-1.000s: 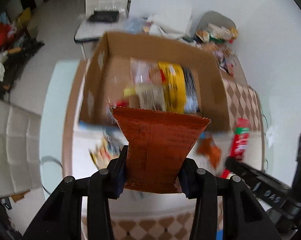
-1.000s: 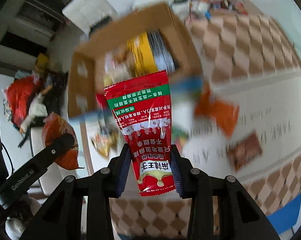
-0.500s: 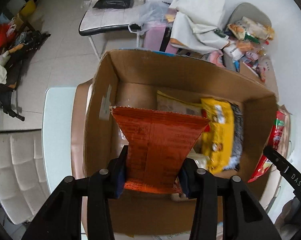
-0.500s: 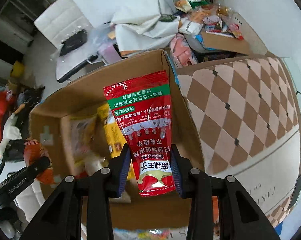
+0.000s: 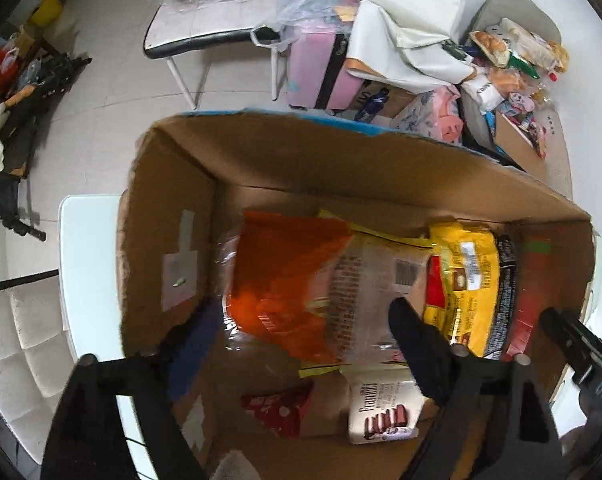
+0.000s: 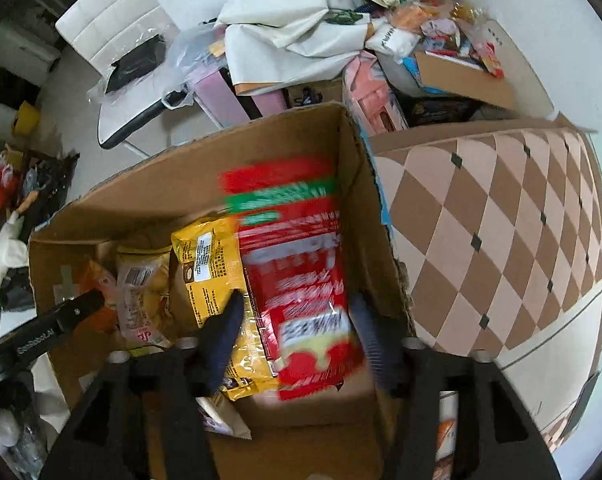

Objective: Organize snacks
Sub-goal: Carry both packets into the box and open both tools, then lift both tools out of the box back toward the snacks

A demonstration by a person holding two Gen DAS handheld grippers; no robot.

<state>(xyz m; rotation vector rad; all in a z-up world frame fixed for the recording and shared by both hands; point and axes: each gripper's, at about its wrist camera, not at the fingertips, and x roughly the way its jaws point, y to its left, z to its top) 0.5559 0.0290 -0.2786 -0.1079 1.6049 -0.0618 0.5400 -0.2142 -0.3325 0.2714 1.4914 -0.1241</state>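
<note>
An open cardboard box (image 5: 301,152) (image 6: 221,168) lies right under both grippers, which point down into it. My left gripper (image 5: 301,340) has its jaws opening. The orange snack packet (image 5: 285,276) is blurred and free of the pads, dropping onto the packets inside. My right gripper (image 6: 295,328) is opening too. The red and green packet (image 6: 301,280) is a blur between its fingers, with neither pad touching it, by the box's right wall. A yellow packet (image 5: 469,280) (image 6: 209,264), a clear barcoded packet (image 5: 377,280) and a wafer pack (image 5: 381,412) lie in the box.
A checkered tablecloth (image 6: 501,240) covers the table right of the box. Beyond the box are a pink case (image 5: 321,64), white cloths and a heap of snacks (image 5: 509,60). A white chair with a black bag (image 5: 217,0) stands farther off, and another white chair (image 5: 21,340) at left.
Both grippers came over the box and lowered toward it, then opened. The orange packet left the left pads and the red packet left the right pads; both now fall into the box.
</note>
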